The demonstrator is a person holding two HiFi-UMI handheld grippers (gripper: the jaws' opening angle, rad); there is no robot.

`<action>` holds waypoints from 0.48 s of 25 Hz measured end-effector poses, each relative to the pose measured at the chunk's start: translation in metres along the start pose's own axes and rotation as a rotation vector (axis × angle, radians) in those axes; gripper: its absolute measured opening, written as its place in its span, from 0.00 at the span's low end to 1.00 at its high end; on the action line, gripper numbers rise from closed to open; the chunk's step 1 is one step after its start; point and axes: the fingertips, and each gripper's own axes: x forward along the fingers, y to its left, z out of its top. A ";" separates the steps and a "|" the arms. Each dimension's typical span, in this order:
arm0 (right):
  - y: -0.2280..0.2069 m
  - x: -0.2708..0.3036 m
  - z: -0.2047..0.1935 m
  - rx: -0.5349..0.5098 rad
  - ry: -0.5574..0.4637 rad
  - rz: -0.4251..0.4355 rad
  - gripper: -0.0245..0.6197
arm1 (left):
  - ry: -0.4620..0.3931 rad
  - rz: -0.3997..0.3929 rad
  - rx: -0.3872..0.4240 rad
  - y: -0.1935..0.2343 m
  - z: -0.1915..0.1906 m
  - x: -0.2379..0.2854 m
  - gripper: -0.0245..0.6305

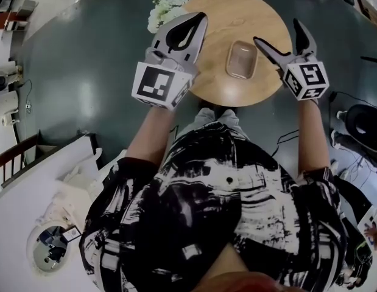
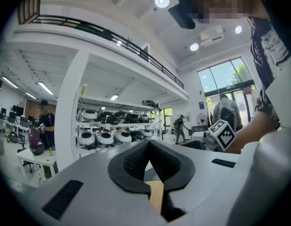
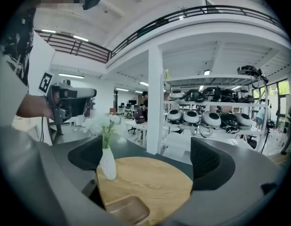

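Observation:
A round wooden table (image 1: 237, 17) bears a shallow brown tray (image 1: 241, 60) and a white vase of white flowers (image 1: 164, 8) at its left rim. My left gripper (image 1: 199, 18) hovers over the table's left part, near the flowers, with its jaws shut and nothing between them. In the left gripper view the black pads (image 2: 136, 161) meet at the tips, with a sliver of the table (image 2: 156, 195) below. To the right of the tray, my right gripper (image 1: 276, 30) stands wide open and empty. Between its pads, the right gripper view shows the vase (image 3: 107, 164), table (image 3: 154, 182) and tray (image 3: 129, 210).
A white counter (image 1: 30, 199) with a round opening lies at the lower left, and cables (image 1: 352, 157) trail over the dark floor at the right. Shelves of white helmet-like units (image 3: 206, 119) and a white pillar (image 3: 154, 98) stand beyond the table. People (image 2: 46, 121) stand far off.

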 end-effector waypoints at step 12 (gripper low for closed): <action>0.006 0.057 -0.119 -0.031 0.317 0.177 0.92 | -0.010 0.007 -0.059 0.000 -0.012 -0.004 0.04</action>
